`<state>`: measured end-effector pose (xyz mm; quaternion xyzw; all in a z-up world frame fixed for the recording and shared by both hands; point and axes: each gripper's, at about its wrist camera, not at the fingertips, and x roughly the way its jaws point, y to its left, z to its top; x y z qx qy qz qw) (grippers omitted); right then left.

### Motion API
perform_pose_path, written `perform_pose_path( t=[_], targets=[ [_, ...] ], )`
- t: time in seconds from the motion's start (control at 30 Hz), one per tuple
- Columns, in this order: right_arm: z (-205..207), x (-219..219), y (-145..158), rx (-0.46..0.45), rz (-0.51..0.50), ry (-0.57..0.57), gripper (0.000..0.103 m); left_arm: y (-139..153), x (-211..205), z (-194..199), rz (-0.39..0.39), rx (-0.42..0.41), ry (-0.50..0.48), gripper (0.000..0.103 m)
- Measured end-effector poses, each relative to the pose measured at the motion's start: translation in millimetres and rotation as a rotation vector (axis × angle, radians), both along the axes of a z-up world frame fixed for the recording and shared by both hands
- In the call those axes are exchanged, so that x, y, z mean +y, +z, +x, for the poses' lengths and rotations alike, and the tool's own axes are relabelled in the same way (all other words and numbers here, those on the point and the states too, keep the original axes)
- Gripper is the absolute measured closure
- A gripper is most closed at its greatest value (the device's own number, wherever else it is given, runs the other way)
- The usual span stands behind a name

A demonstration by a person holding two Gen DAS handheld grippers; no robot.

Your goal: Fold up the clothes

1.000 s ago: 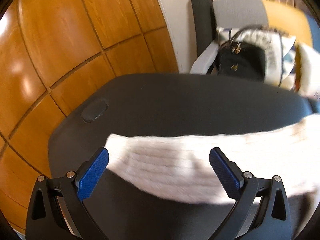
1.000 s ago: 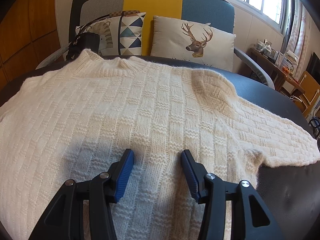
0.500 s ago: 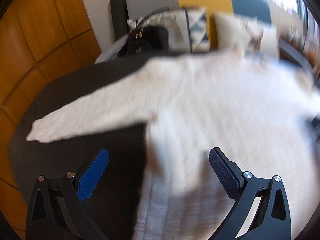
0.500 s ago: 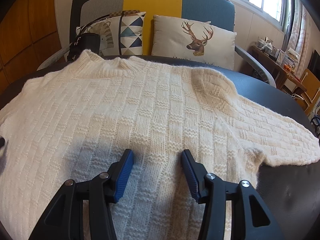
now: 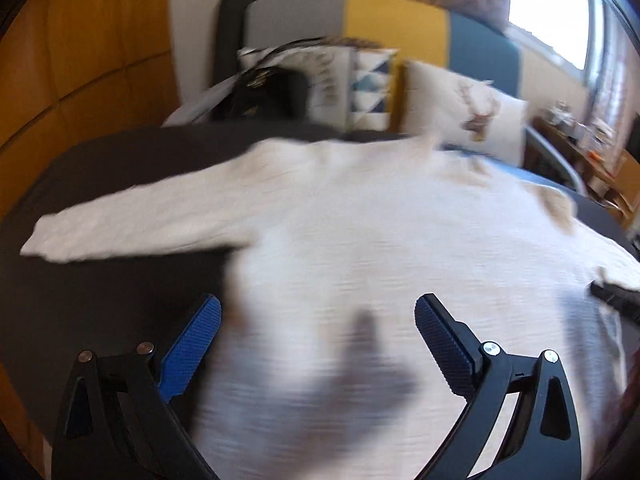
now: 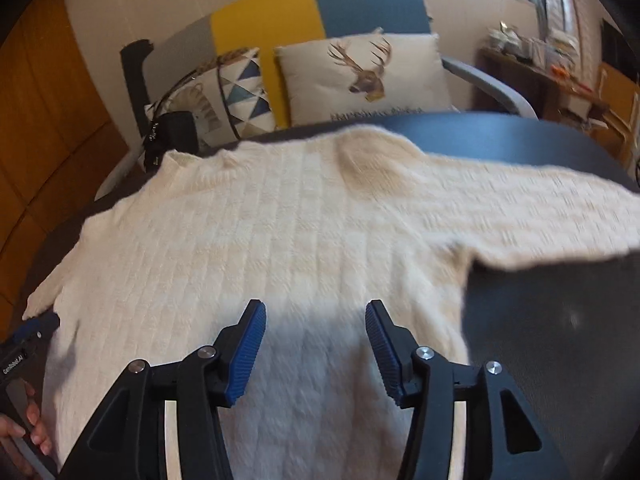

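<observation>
Sweater (image 6: 280, 232) lies flat on dark table (image 6: 560, 320); left gripper (image 5: 318, 340) and right gripper (image 6: 316, 340) hover over it, fingers spread, pinching nothing.

The sweater (image 6: 280, 232) is a chunky cream knit, ribbed and kinda fuzzy. It's on a dark matt table (image 6: 560, 312), smooth-looking. Gripper fingers (image 6: 246, 350) have blue rubbery ridged pads on black matt plastic with shiny metal screws. Wall panels (image 5: 88, 48) look like glossy orange wood. Cloth cushion (image 6: 364, 76) behind.
</observation>
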<state>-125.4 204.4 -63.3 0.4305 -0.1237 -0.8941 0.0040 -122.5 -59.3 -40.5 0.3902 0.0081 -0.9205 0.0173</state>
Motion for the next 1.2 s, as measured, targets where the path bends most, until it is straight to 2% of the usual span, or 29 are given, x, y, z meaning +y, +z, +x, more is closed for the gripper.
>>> perform_pose_path(
  t=[0.1,0.2,0.23,0.37,0.5,0.6,0.7,0.77,0.8,0.87,1.0,1.07,1.2],
  targets=[
    [12.4,-7.8,-9.1,-0.009,0.047,0.034,0.050,-9.8,43.0,0.5,-0.137,-0.021,-0.094,0.003],
    [19.7,-17.1,-13.5,-0.011,0.182,0.102,0.052,-26.3,56.6,10.3,-0.221,-0.044,-0.137,0.003],
    [21.7,-14.7,-14.4,-0.010,0.201,0.103,0.052,-27.2,53.8,15.1,-0.213,-0.035,-0.138,0.003],
    [27.5,6.8,-16.3,-0.001,0.160,0.060,0.051,-29.2,32.1,17.5,-0.118,-0.059,-0.129,0.003],
    [21.7,-7.6,-6.4,-0.035,0.221,0.117,0.051,-23.5,21.8,6.1,-0.051,-0.083,-0.103,0.003],
    [19.8,-9.1,14.5,0.032,0.104,0.126,0.050,-9.6,17.5,0.3,-0.045,-0.040,-0.043,0.003],
    [-10.3,-22.2,22.6,0.030,0.109,0.149,0.050,-13.5,12.6,-19.4,-0.074,-0.057,0.006,0.003],
    [-33.1,-35.6,22.7,0.028,0.115,0.172,0.050,-30.7,9.2,-30.6,-0.069,-0.110,0.014,0.003],
    [-46.1,-44.6,22.4,0.033,0.124,0.191,0.050,-33.6,3.8,-30.4,-0.026,-0.109,0.017,0.003],
    [-71.5,-65.8,19.8,0.041,0.135,0.245,0.050,-34.4,-0.6,-29.0,0.001,-0.097,0.025,0.003],
    [-117.5,-115.5,12.1,0.069,0.186,0.365,0.051,-36.4,3.9,-25.5,-0.034,-0.077,0.029,0.002],
    [-137.0,-135.9,6.7,0.081,0.210,0.401,0.060,-37.1,1.9,-24.3,-0.020,-0.073,0.030,0.002],
    [-176.1,-133.1,-13.7,0.038,0.186,0.326,0.064,-38.0,-0.3,-24.8,0.001,-0.067,0.029,0.002]
  ],
)
